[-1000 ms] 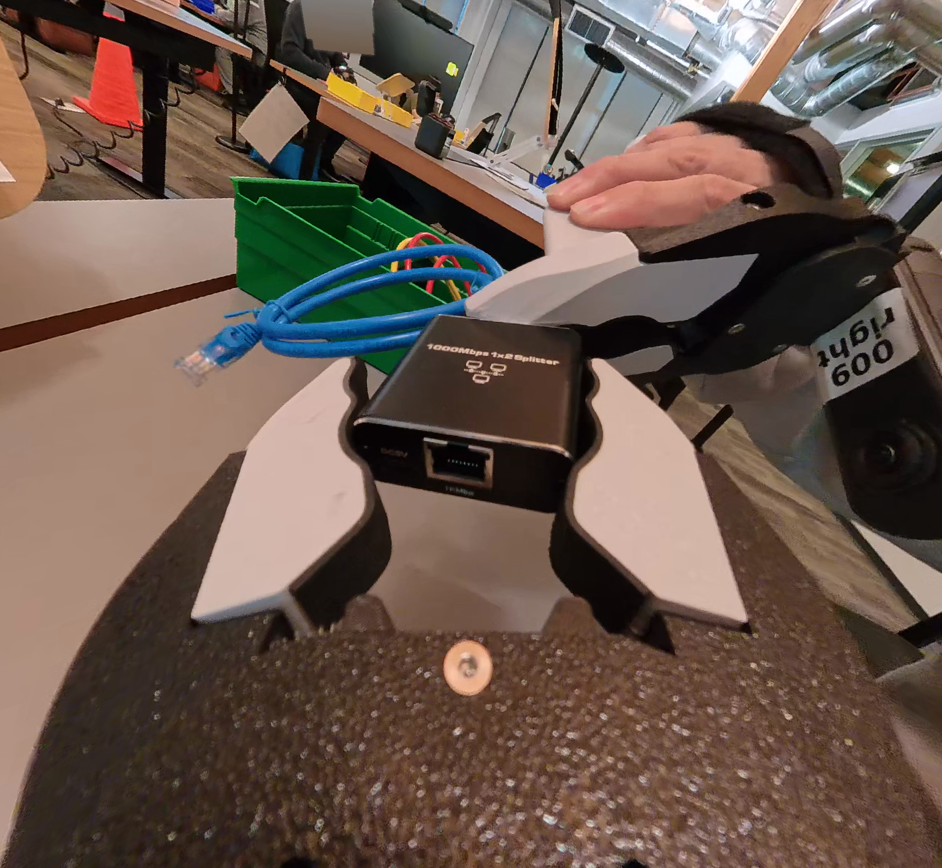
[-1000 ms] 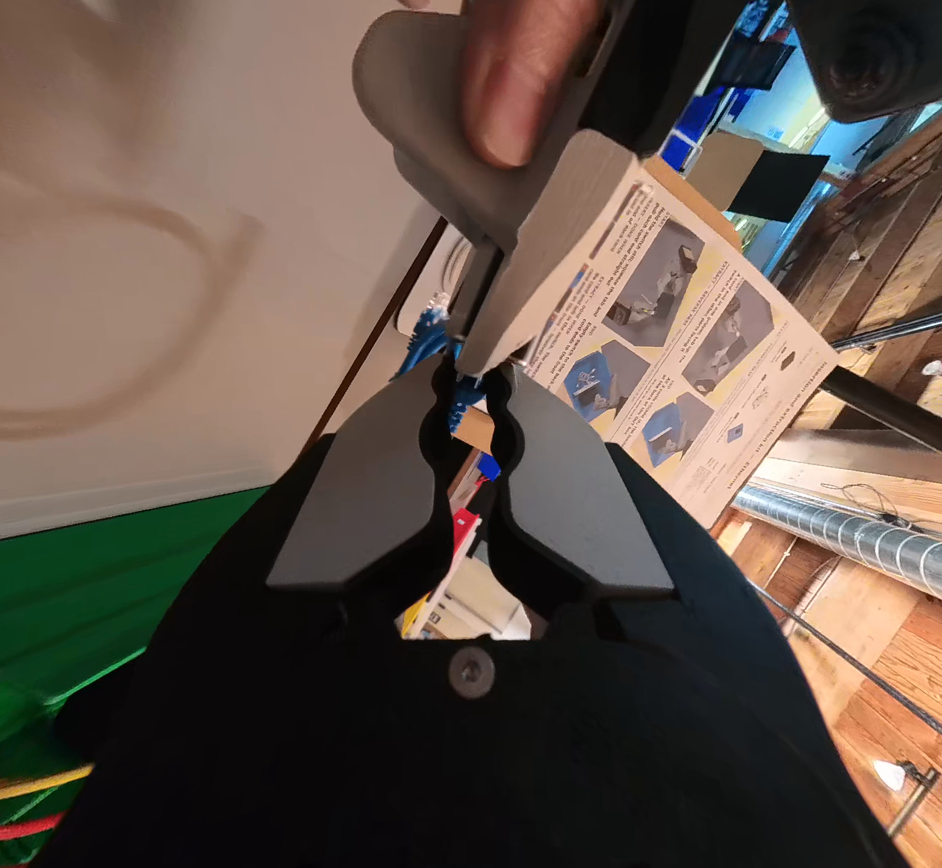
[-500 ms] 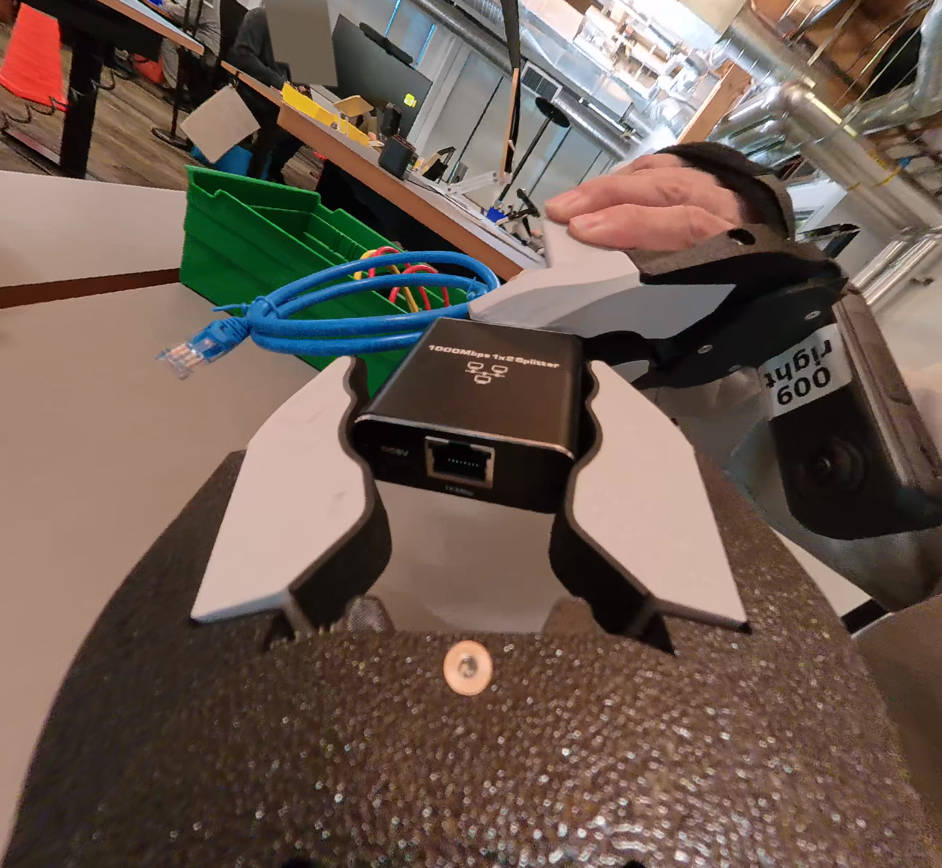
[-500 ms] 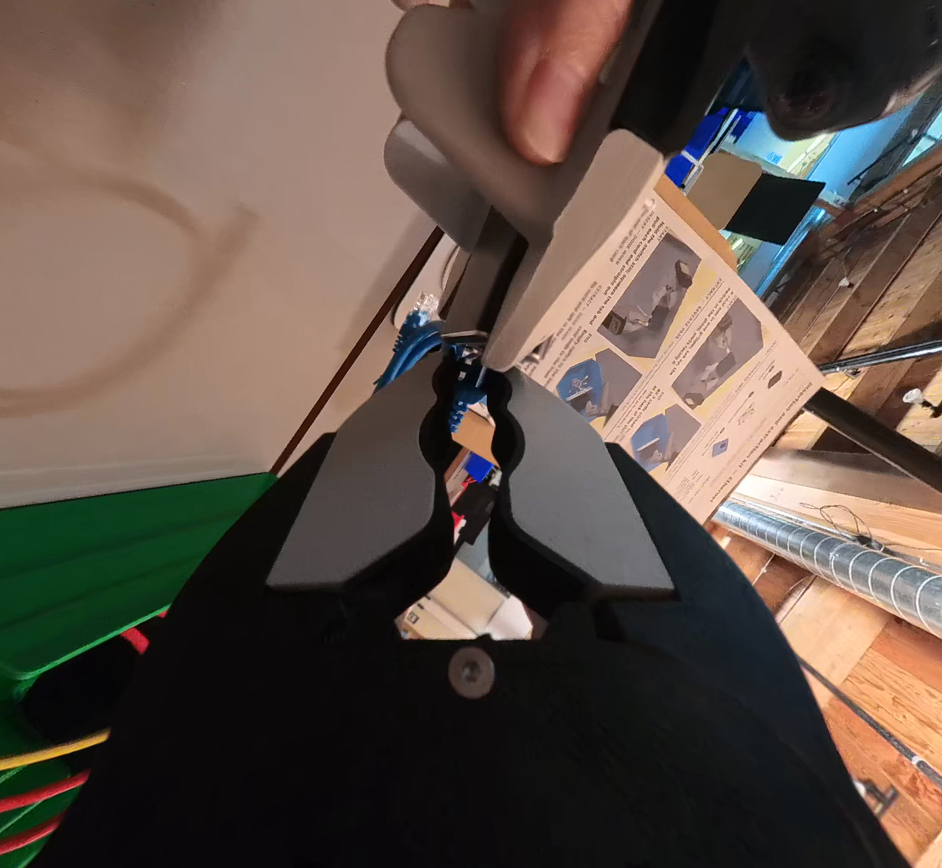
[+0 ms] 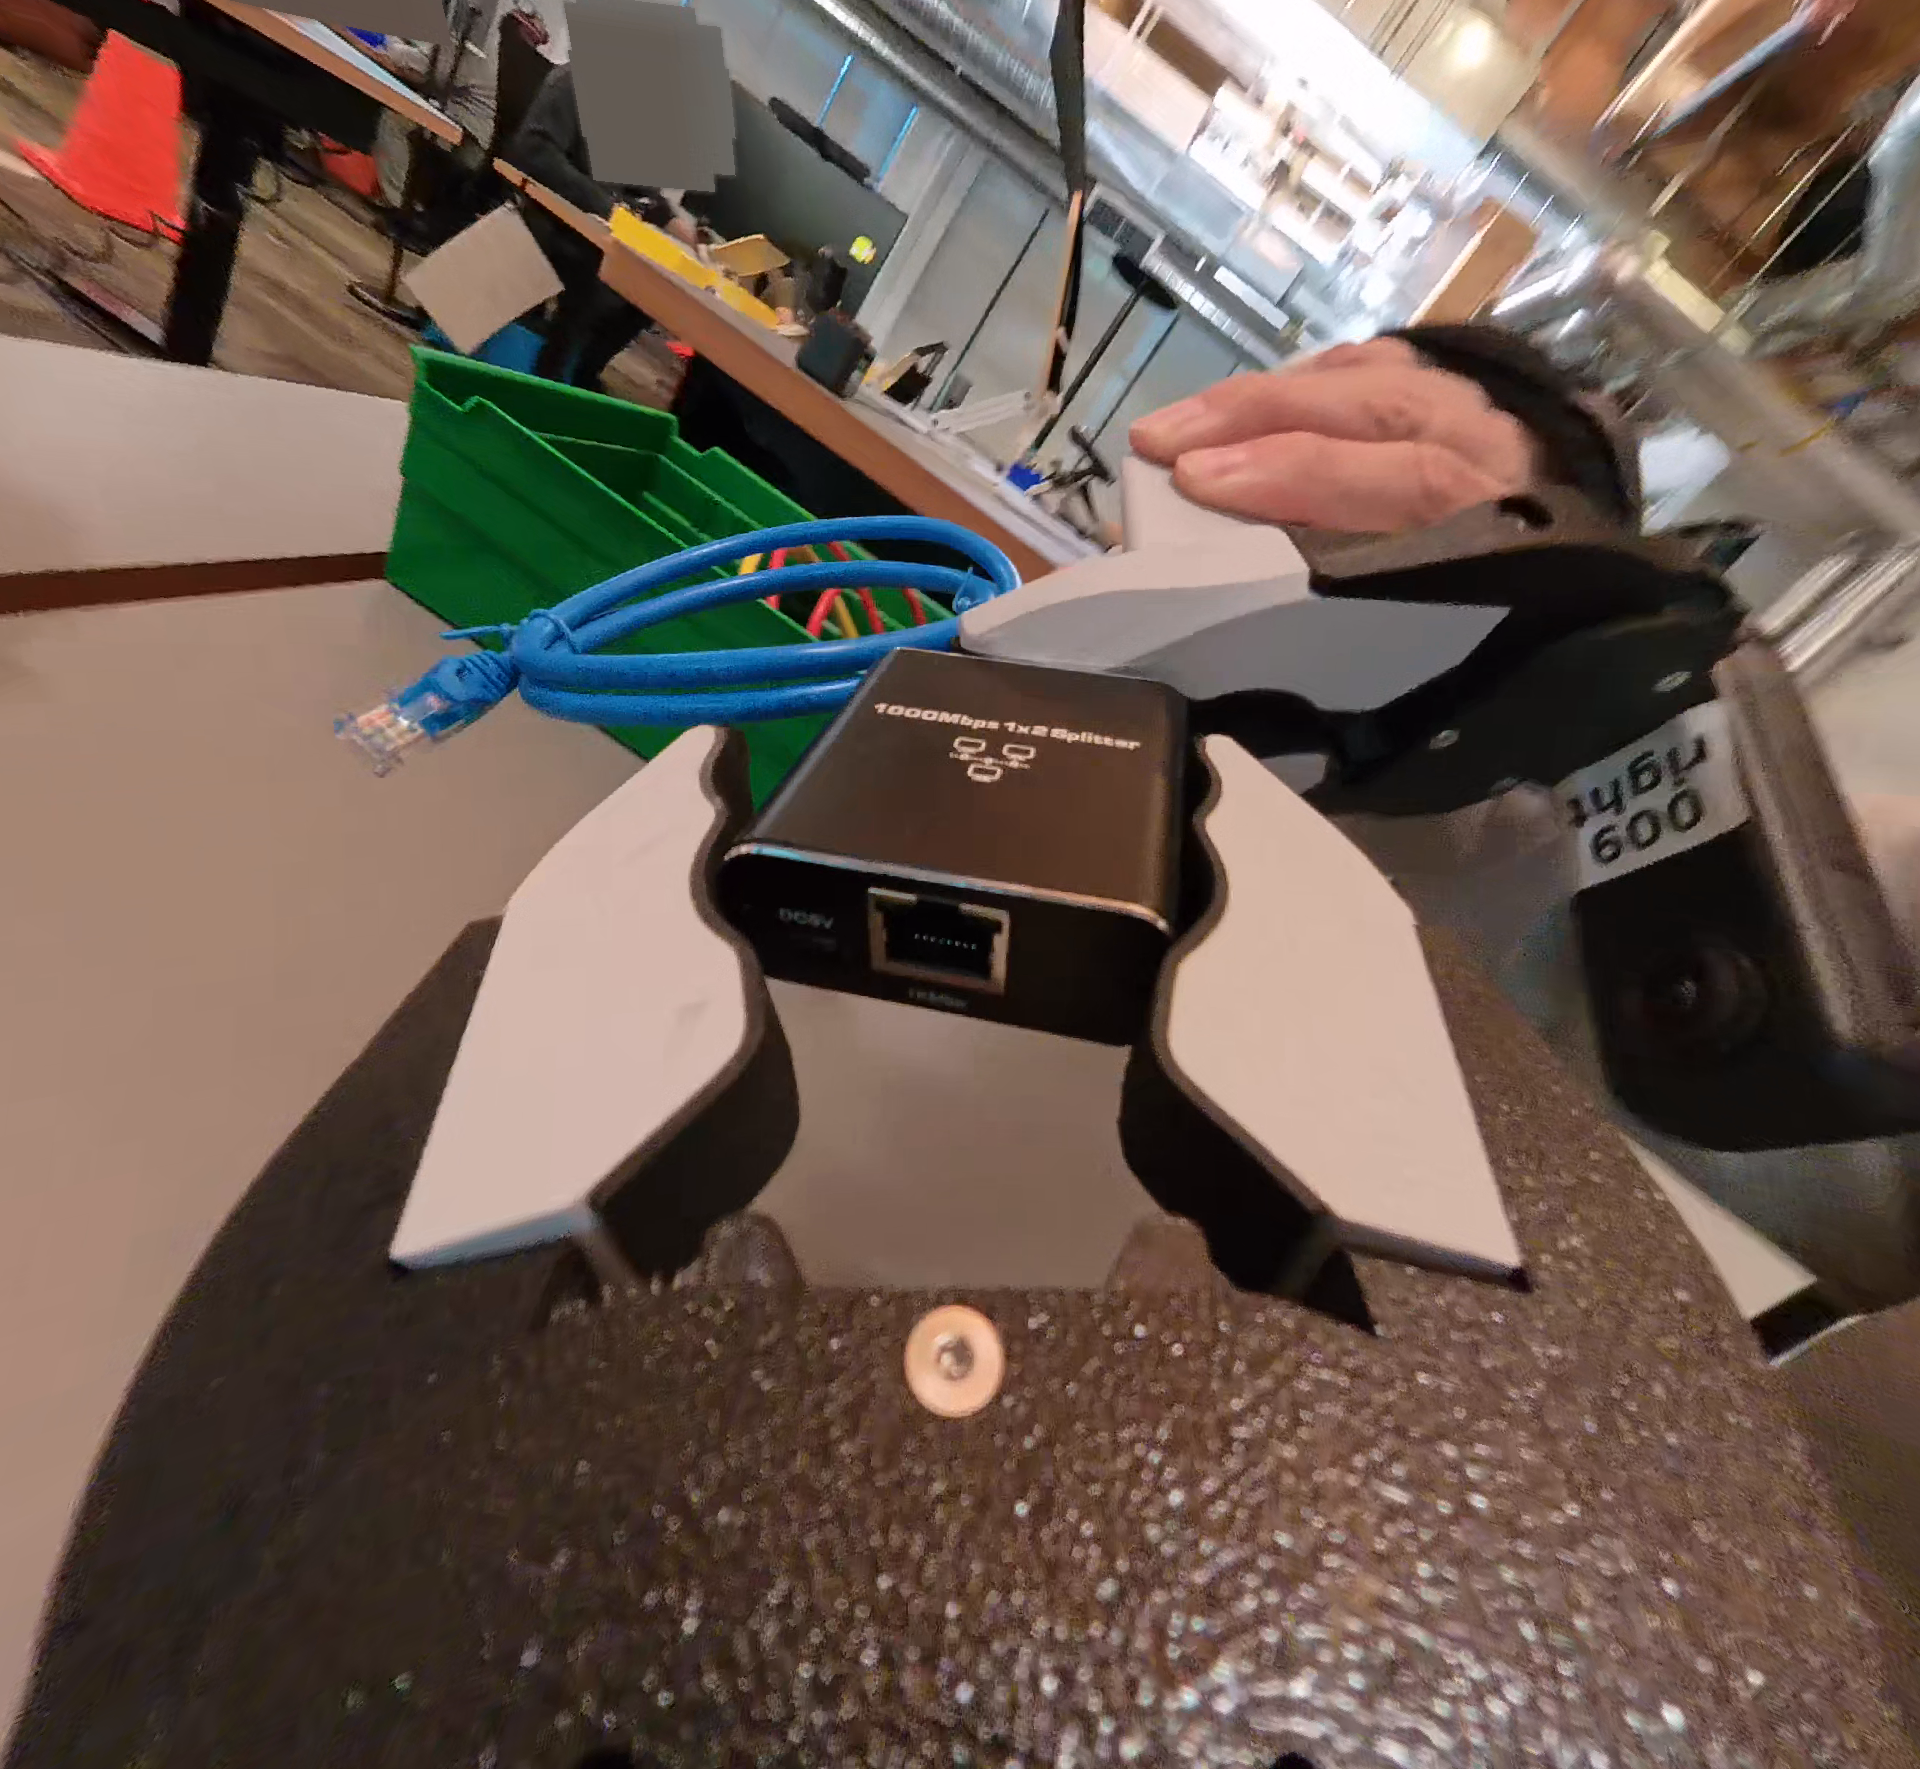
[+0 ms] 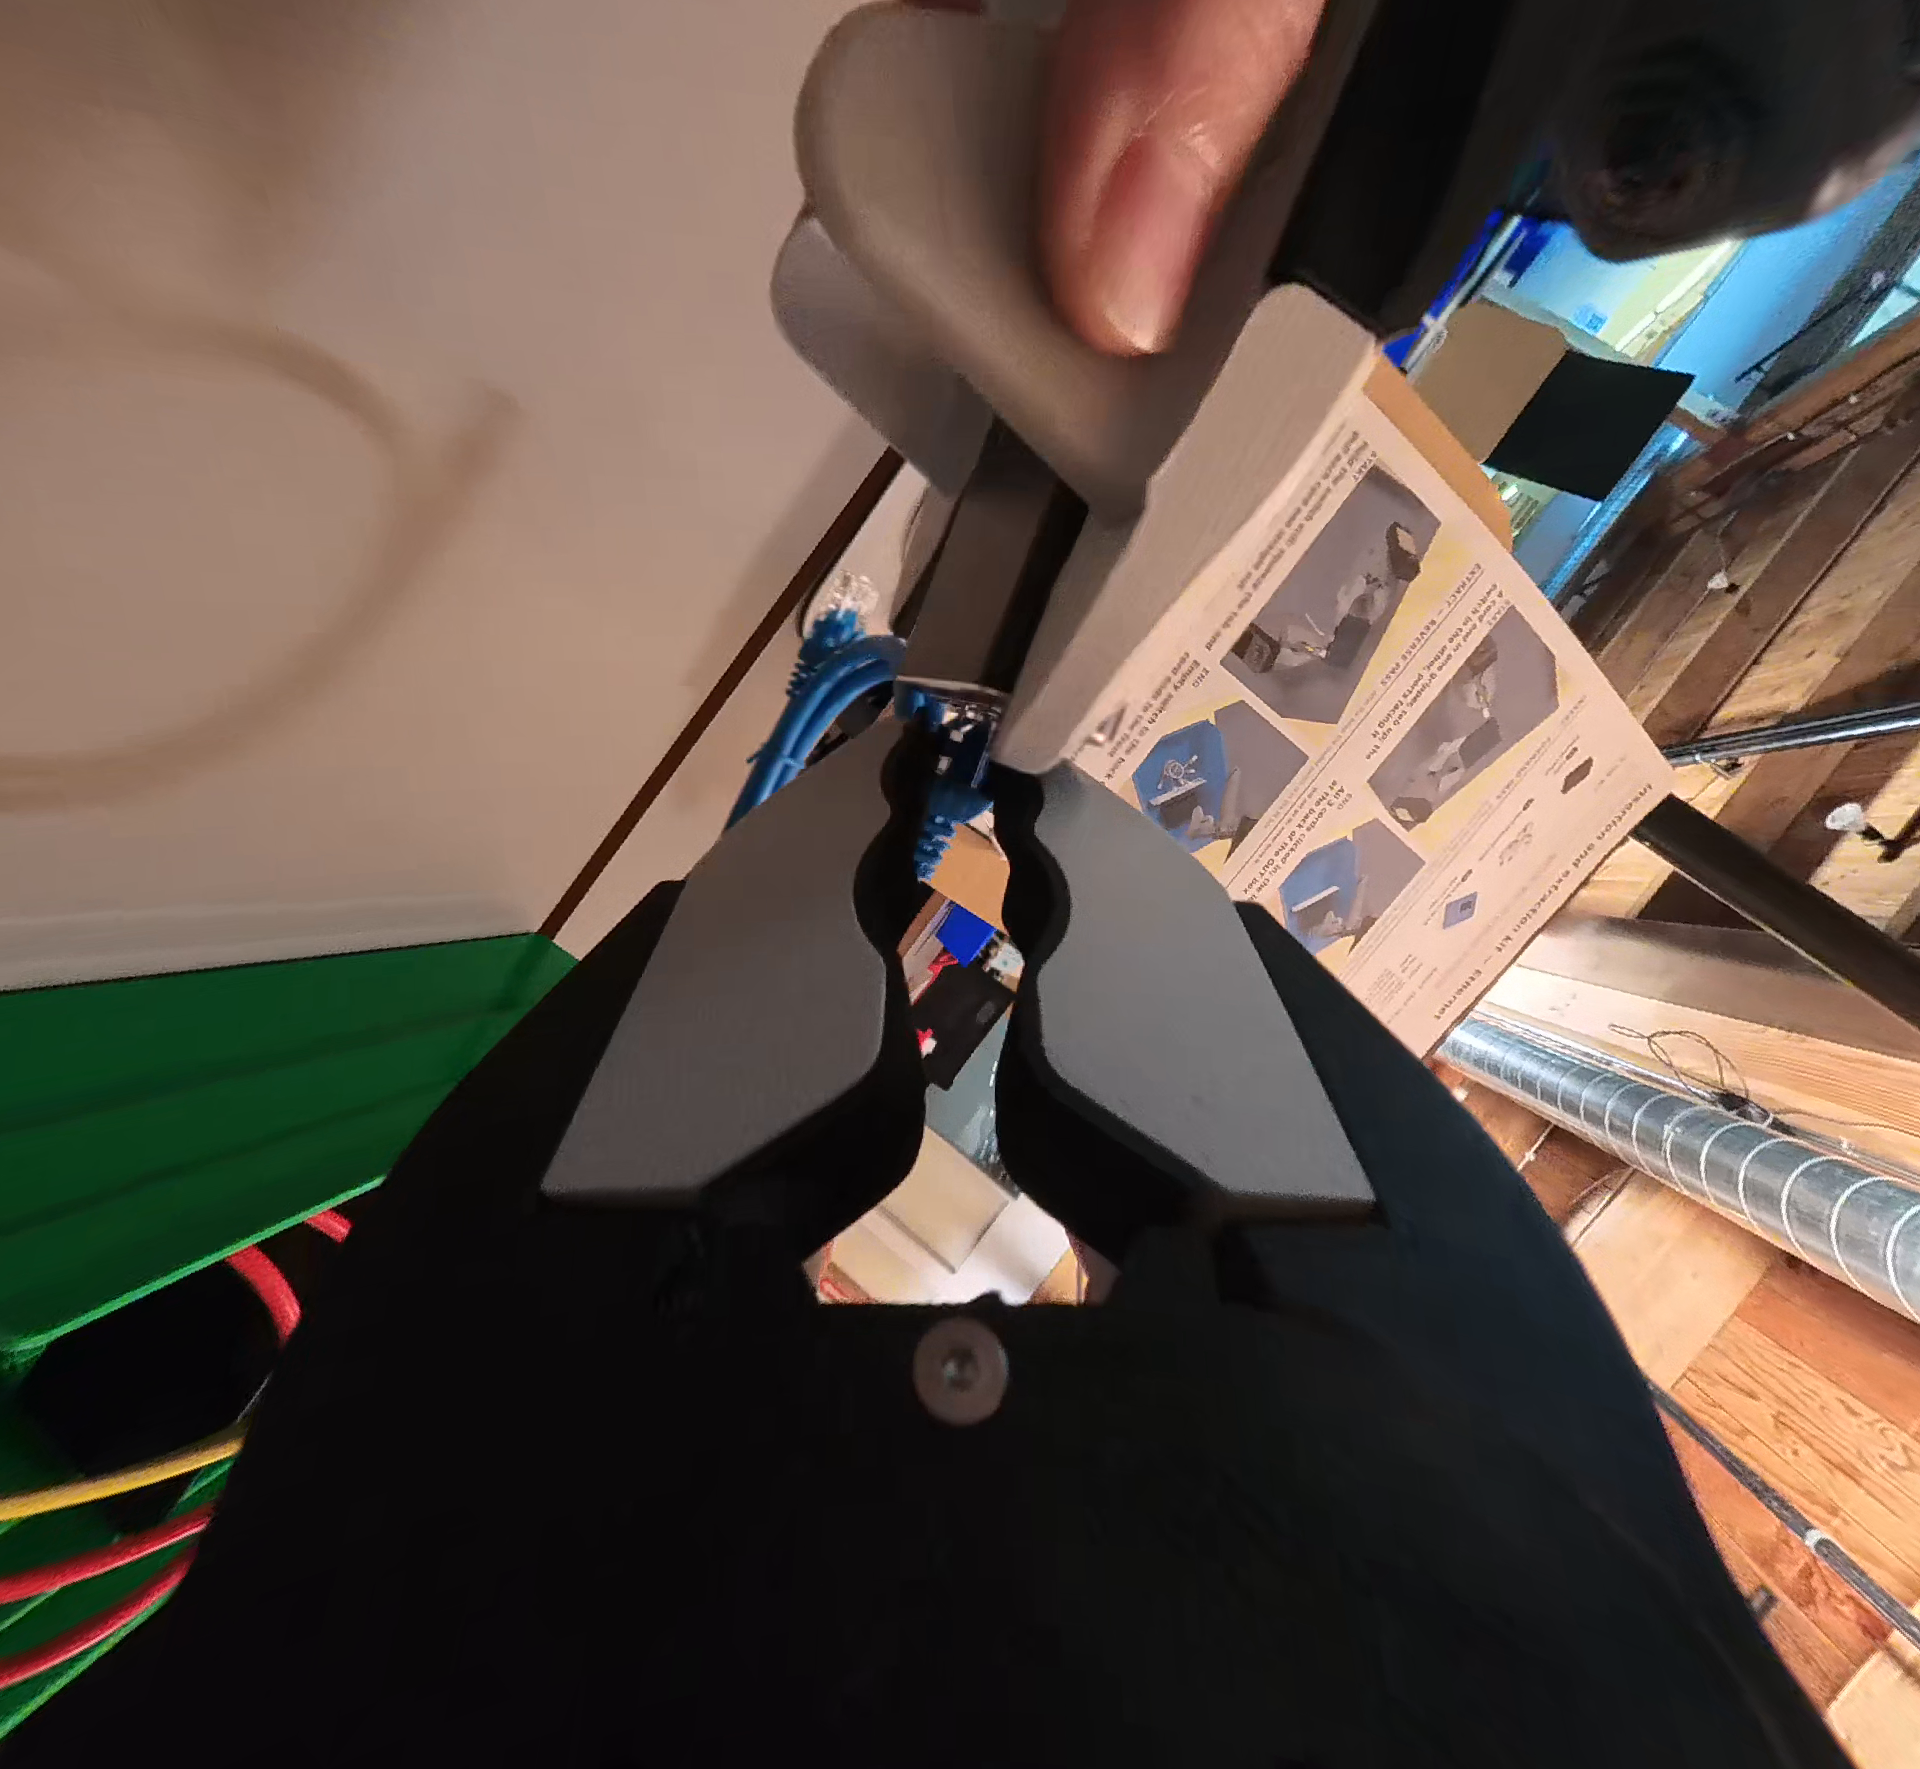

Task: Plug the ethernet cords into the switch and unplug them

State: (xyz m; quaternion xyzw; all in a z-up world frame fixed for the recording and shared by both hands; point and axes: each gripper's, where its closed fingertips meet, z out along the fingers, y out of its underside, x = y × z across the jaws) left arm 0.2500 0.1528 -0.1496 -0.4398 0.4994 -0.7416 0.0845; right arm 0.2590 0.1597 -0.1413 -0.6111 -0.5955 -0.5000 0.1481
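- Black switch [image 5: 977, 846] clamped between left gripper [image 5: 961, 898] fingers, held off the white table [image 5: 156, 940], empty port on its near face.
- Right gripper [image 6: 951, 820] nearly closed, pinching blue plug boot [image 6: 940, 831] right at the switch's far end; can't tell if the plug is seated.
- Blue ethernet cord [image 5: 727, 649] coiled, tied, hangs just behind the switch; loose clear connector [image 5: 379, 727] sticks out to the switch's left.
- Hand [image 5: 1340, 462] on the right gripper, behind and right of the switch.
- Green bin [image 5: 540, 493] behind the switch, with red and yellow cords [image 5: 831, 597] inside.
- Printed instruction sheet [image 6: 1382, 722] beyond the switch in the right wrist view.
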